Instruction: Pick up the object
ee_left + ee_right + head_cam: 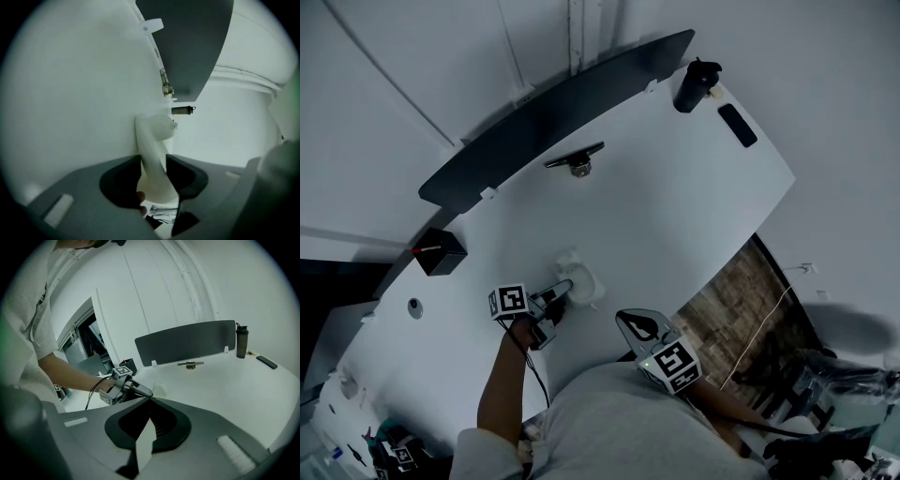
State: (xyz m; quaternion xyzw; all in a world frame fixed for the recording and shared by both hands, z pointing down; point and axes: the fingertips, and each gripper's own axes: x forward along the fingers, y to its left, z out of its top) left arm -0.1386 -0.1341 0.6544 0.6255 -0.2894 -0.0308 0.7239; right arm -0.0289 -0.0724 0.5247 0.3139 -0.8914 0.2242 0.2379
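Now, L claw (153, 157) clamping white object (151, 133), black bottle (692, 87) lidded.

legible text: none | marker cubes (510, 301): square patterns only | shirt print (42, 294): too blurred

The left gripper (565, 291) reached forward on a bare, extended left forearm (500, 380), angled slightly downward. Its fingers (119, 180) were closed against both sides of the white object (151, 138), one on each flank. The right gripper (634, 322) was held near the white object, to its right and closer to the person's torso, without touching it. It pointed down at a slant, its fingers (168, 423) pressed fully together.
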